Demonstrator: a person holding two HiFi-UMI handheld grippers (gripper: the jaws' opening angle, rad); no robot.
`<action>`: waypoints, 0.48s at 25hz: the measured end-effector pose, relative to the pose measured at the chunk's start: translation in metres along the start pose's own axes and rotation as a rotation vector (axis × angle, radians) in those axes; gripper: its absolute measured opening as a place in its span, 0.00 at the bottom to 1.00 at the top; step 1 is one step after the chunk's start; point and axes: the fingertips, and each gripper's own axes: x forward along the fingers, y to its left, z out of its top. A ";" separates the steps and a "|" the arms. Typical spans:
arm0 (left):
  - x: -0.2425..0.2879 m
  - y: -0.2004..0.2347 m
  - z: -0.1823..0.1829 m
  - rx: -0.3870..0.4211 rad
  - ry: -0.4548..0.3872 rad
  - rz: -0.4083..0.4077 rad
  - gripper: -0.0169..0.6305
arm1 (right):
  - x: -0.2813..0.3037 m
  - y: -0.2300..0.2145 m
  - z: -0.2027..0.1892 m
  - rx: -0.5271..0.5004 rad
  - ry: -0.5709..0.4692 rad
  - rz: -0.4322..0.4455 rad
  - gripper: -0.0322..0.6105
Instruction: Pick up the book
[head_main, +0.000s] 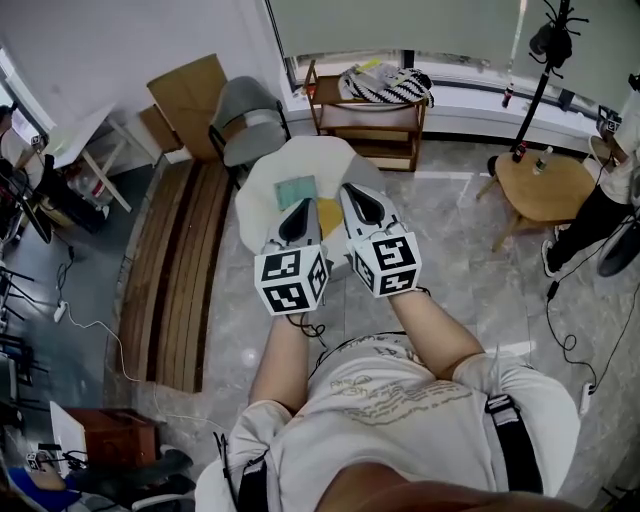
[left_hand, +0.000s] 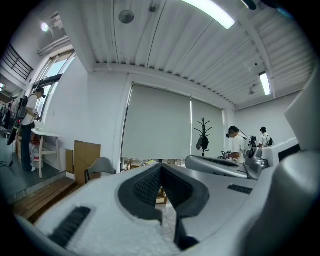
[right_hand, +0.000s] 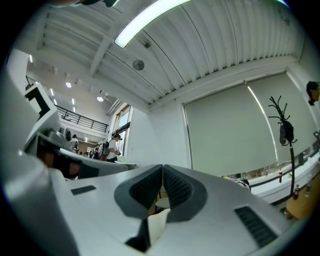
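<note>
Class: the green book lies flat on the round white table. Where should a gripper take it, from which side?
Probably its near edge, approached low from the person's side: the book lies flat on the table, so only a thin edge fits between jaws.

Book (head_main: 296, 190) cover print too small

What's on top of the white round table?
A green book lies on the table. A yellow thing peeks out; the left gripper and right gripper cover the near part.
</note>
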 end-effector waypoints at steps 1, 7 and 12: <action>-0.002 0.004 -0.002 0.000 0.001 0.002 0.06 | 0.001 0.004 -0.001 -0.007 0.001 0.000 0.09; -0.008 0.018 -0.011 -0.011 0.018 0.016 0.06 | 0.008 0.008 0.002 -0.017 -0.007 -0.008 0.09; -0.004 0.028 -0.017 -0.015 0.028 0.027 0.06 | 0.019 0.011 -0.011 -0.014 0.017 -0.009 0.09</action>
